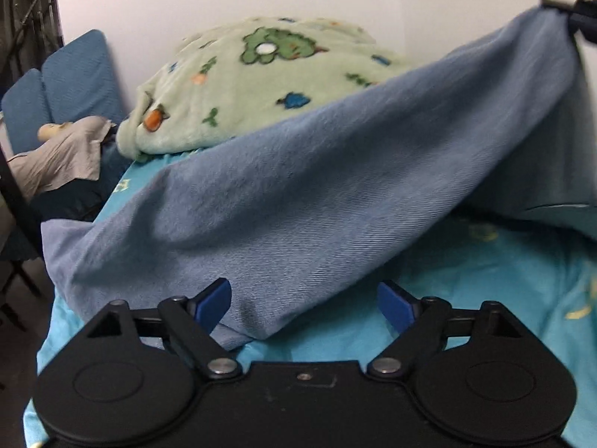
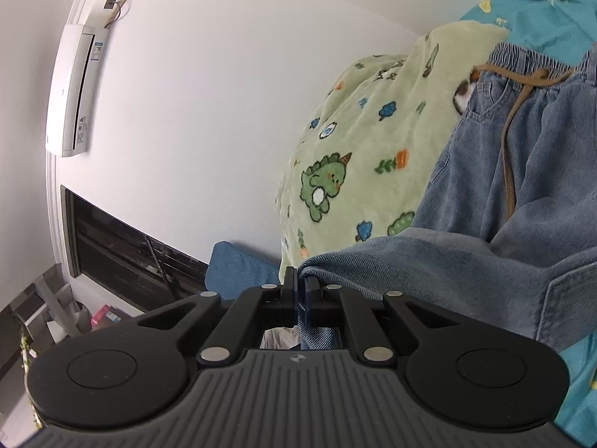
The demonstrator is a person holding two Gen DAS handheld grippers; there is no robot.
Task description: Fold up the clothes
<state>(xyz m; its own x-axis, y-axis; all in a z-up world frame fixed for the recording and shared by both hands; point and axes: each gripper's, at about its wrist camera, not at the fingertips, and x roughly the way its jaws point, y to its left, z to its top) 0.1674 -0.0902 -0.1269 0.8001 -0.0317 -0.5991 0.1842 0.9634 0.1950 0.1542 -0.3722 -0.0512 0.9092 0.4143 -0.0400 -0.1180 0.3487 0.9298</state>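
Blue denim trousers [image 1: 306, 194] with a brown drawstring [image 2: 509, 142] lie on a bed with a turquoise sheet [image 1: 485, 298]. My right gripper [image 2: 300, 283] is shut on a leg hem of the trousers [image 2: 410, 257] and holds it raised; it shows at the top right of the left wrist view [image 1: 571, 11]. My left gripper [image 1: 304, 298] is open, its blue pads on either side of the low fold of the lifted leg, not clamped.
A green fleece blanket [image 1: 242, 86] with dinosaur prints is heaped at the head of the bed against the white wall. Blue cushions [image 1: 74, 74] and a grey garment [image 1: 63, 153] lie to the left. An air conditioner [image 2: 74, 89] and a window [image 2: 123, 254] are on the wall.
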